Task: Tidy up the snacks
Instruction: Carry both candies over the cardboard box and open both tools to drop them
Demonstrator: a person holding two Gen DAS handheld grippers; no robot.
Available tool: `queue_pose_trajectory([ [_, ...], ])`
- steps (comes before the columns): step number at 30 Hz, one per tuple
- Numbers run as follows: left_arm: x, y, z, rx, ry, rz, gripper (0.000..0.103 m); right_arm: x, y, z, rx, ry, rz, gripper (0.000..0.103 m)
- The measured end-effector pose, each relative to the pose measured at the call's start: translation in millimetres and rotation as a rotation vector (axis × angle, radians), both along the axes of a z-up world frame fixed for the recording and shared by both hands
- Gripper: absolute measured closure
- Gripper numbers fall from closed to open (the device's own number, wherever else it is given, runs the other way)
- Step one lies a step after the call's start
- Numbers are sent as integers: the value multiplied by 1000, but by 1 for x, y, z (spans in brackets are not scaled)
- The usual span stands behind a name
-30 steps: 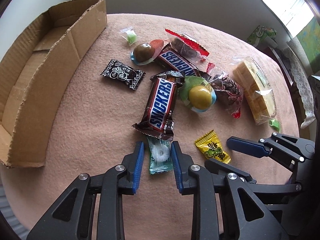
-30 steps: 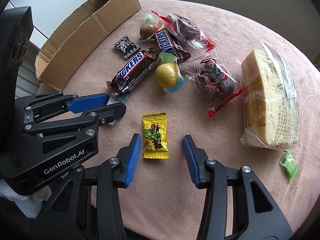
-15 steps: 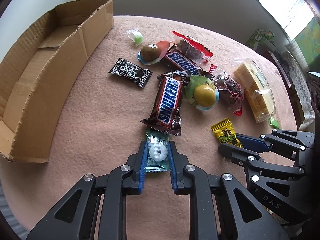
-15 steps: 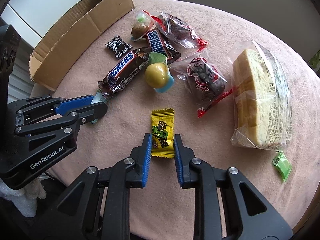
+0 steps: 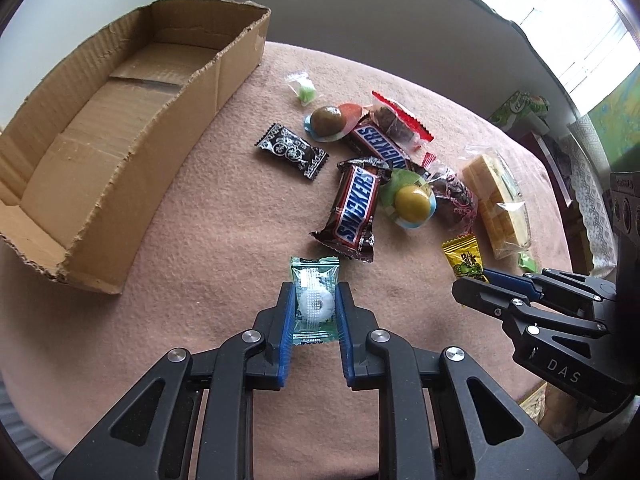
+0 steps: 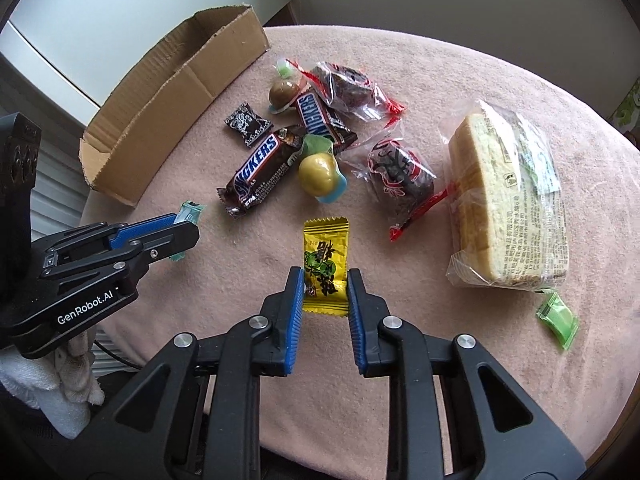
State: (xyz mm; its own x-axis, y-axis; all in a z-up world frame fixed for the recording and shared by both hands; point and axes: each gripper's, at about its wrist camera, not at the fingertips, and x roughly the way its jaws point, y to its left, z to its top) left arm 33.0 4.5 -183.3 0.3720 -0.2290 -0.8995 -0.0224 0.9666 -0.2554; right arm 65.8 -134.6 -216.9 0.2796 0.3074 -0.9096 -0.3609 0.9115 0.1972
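My left gripper is shut on a teal-wrapped mint candy, held just above the pink cloth. My right gripper is shut on a yellow candy packet, also lifted a little. An open cardboard box lies at the left; in the right wrist view the cardboard box sits at the far left. Between them lies a pile of snacks: two Snickers bars, a black candy, two round foil chocolates and two red-sealed dark snack packs.
A wrapped bread loaf lies on the right, with a small green candy beside it. Another green candy lies near the box's far end. The round table's edge curves close at the front. A white-gloved hand holds the left gripper.
Both grippers closed from open onto their candies, the left on the mint and the right on the yellow packet, then rose slightly. The left one shifted toward the box.
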Motion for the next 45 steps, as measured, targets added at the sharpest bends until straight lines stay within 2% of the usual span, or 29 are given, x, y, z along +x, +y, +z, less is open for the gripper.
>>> queue_pose_trajectory([
  [9, -2, 25, 41, -17, -97, 70, 85, 11, 17, 45, 50, -81, 24, 81],
  [16, 3, 58, 66, -33, -154, 171, 85, 27, 56, 76, 92, -144, 97, 81],
  [21, 3, 83, 72, -17, -175, 239, 85, 48, 86, 88, 100, -176, 157, 81],
  [31, 2, 128, 64, 12, -158, 343, 85, 81, 148, 83, 109, -162, 260, 81],
  [38, 3, 141, 57, 24, -139, 378, 85, 90, 194, 68, 70, -144, 321, 81],
  [45, 4, 152, 51, 8, -117, 401, 85, 93, 217, 54, 42, -119, 355, 81],
])
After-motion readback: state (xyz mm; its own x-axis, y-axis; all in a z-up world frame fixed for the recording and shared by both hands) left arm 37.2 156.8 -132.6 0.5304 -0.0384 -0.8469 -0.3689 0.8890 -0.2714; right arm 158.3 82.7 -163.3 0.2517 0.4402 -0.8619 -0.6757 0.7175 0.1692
